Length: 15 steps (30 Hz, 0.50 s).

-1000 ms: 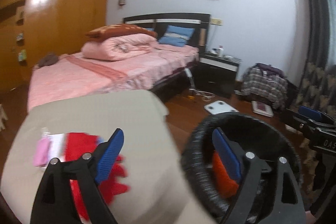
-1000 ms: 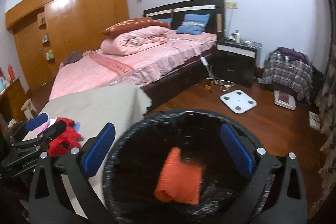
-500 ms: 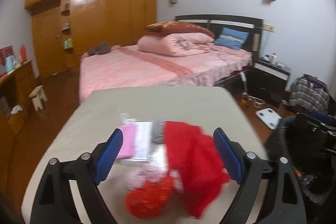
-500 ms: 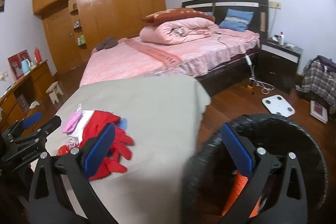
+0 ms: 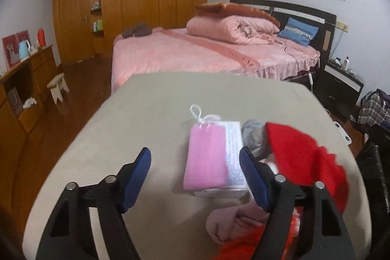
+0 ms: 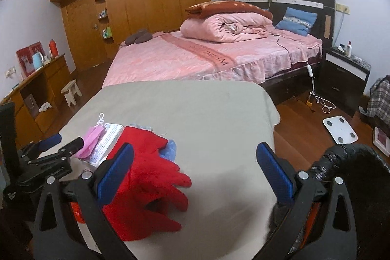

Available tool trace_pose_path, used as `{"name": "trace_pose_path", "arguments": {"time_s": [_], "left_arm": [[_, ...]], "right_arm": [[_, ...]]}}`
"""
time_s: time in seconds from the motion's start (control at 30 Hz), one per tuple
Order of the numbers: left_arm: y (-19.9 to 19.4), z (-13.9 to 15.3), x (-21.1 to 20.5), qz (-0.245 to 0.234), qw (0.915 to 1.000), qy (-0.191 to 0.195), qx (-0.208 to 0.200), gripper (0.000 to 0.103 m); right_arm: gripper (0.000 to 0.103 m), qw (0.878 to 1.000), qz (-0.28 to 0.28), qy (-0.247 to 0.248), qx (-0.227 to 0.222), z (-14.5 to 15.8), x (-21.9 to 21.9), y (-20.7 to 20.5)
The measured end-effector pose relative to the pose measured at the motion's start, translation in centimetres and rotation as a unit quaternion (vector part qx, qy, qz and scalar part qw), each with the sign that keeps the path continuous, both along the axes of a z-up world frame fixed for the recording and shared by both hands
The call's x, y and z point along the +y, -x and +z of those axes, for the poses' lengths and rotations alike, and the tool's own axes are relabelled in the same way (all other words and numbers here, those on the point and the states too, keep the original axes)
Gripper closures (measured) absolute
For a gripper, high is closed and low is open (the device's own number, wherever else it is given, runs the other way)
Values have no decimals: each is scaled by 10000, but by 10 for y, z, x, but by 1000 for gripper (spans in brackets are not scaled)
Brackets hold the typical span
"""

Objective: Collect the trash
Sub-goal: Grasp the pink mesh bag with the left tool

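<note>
A pile of trash lies on the beige-covered table (image 5: 158, 113): a pink face mask (image 5: 206, 157) on a white printed box (image 5: 235, 150), a grey rag (image 5: 253, 135), red gloves (image 5: 304, 157) and a pale pink cloth (image 5: 234, 221). My left gripper (image 5: 195, 177) is open, its right finger beside the box. In the right wrist view the red gloves (image 6: 151, 174) lie by my open right gripper (image 6: 195, 174); the mask (image 6: 90, 140) and the left gripper (image 6: 65, 140) show at left. A black-lined trash bin (image 6: 353, 162) stands at the right, with something orange inside.
A pink bed (image 6: 195, 57) with a folded duvet stands behind the table. A black nightstand (image 6: 346, 74), a white scale (image 6: 340, 129) and cables lie on the wood floor at right. A wooden sideboard (image 5: 22, 89) and small stool (image 5: 58, 87) stand at left.
Both grippers have swung left from above the bin to the table. The pile now lies before the left gripper, and the bin has slid to the right edge of both views.
</note>
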<state>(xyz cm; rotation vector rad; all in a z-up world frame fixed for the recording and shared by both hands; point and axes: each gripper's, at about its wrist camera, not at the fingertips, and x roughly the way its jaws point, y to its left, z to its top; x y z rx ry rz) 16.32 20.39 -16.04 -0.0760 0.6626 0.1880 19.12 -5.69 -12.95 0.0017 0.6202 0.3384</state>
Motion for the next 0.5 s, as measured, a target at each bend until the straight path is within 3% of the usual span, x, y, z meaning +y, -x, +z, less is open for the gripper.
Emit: {"name": "trace_pose_path", "arguments": {"time_s": [0.2, 0.33, 0.5], "left_arm": [[-15, -19, 7, -113, 9994, 211, 249, 48], [-18, -23, 6, -248, 9987, 359, 272, 66], [-17, -19, 4, -325, 9984, 422, 213, 74]], "right_arm": [[5, 10000, 4, 34, 76, -9, 8, -9], [5, 9999, 17, 59, 111, -12, 12, -11], [5, 9999, 64, 55, 127, -12, 15, -10]]}}
